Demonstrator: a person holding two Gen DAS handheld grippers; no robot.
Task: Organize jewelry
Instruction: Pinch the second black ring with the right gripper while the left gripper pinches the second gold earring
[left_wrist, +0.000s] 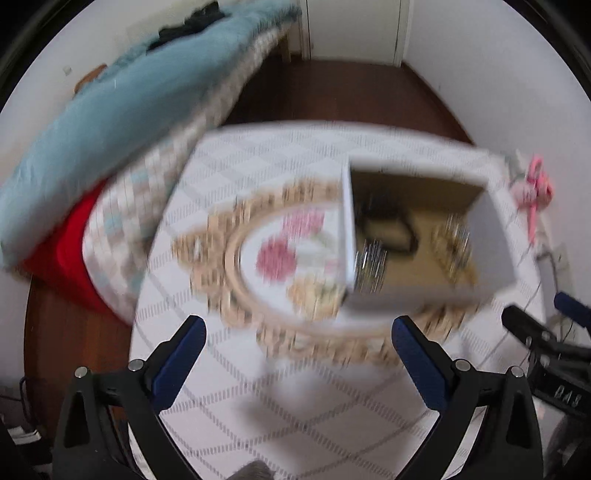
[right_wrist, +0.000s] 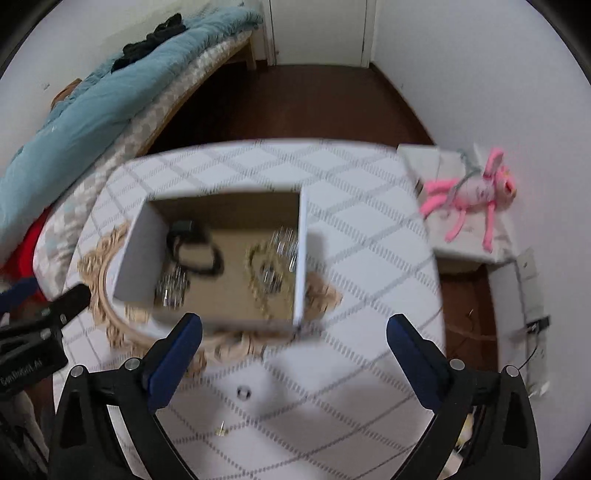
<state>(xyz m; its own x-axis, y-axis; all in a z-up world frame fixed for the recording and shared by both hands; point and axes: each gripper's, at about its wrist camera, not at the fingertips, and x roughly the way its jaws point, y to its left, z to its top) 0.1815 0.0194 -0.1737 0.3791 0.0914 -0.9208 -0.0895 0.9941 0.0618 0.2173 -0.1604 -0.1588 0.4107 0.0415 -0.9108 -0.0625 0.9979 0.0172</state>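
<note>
An open white box (left_wrist: 495, 229) (right_wrist: 136, 243) with a brown floor stands on the table. Inside lie a black cord piece (left_wrist: 388, 229) (right_wrist: 195, 254), silver jewelry (left_wrist: 369, 266) (right_wrist: 171, 286) and gold chains (left_wrist: 452, 240) (right_wrist: 258, 273). Both views are motion-blurred. My left gripper (left_wrist: 299, 332) is open and empty, just short of the box's near left corner. My right gripper (right_wrist: 295, 328) is open and empty at the box's near right corner. A small round earring (right_wrist: 243, 392) and a tiny gold piece (right_wrist: 221, 430) lie on the cloth between the right fingers.
The white checked tablecloth (left_wrist: 295, 413) (right_wrist: 351, 258) carries a round ornate-framed mirror (left_wrist: 236, 258) (right_wrist: 99, 295) under the box. A bed with a teal blanket (left_wrist: 110, 110) (right_wrist: 92, 103) lies left. A pink plush toy (right_wrist: 476, 192) (left_wrist: 532, 192) sits on a stand right.
</note>
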